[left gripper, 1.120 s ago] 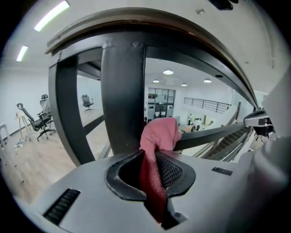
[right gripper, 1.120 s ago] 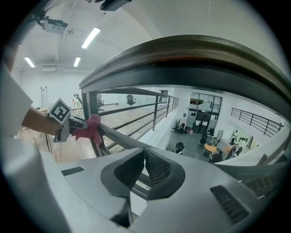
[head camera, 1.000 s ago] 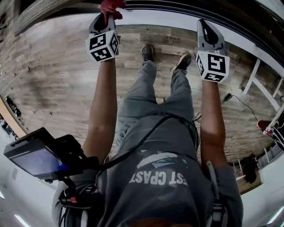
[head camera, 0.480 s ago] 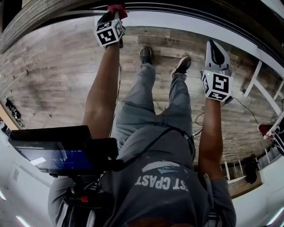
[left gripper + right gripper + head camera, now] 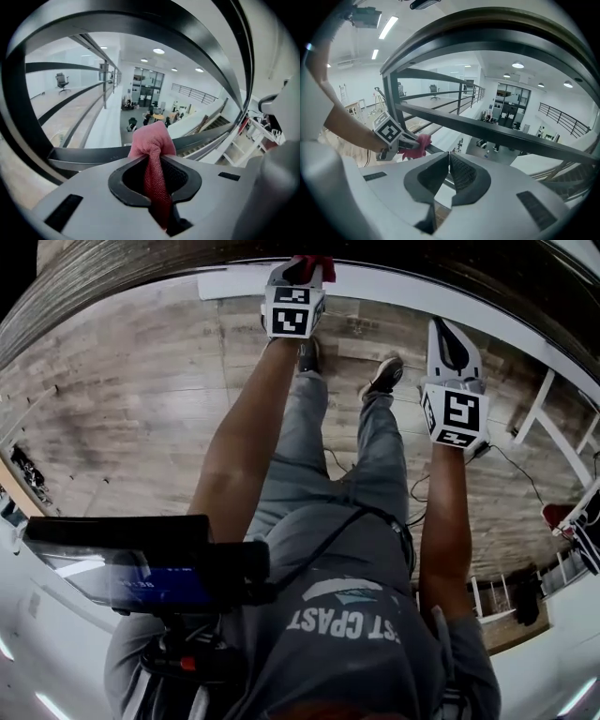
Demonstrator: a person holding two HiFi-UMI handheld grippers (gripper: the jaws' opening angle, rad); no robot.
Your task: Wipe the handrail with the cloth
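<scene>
A red cloth (image 5: 152, 145) is clamped in my left gripper (image 5: 152, 157), bunched at the jaw tips. It is pressed against a dark lower bar (image 5: 89, 152) of the railing, while the broad dark handrail (image 5: 140, 28) arches overhead. In the head view the left gripper (image 5: 302, 270) is stretched far forward with the cloth (image 5: 317, 262) at its tip. My right gripper (image 5: 441, 334) is held out to the right, shut with nothing in it. The right gripper view shows its jaws (image 5: 449, 159) closed below the handrail (image 5: 497, 40), with the left gripper (image 5: 401, 139) and cloth (image 5: 418, 145) at a lower bar.
I stand on a wood-plank floor (image 5: 122, 399); the person's legs and shoes (image 5: 384, 376) are below. A screen device (image 5: 141, 568) hangs at the chest. A white frame (image 5: 553, 418) and a cable (image 5: 511, 456) lie at right. Beyond the railing is an open atrium (image 5: 506, 117).
My left gripper has slid to the right along the railing with the cloth still in it. The right gripper dropped slightly, then stayed about where it was.
</scene>
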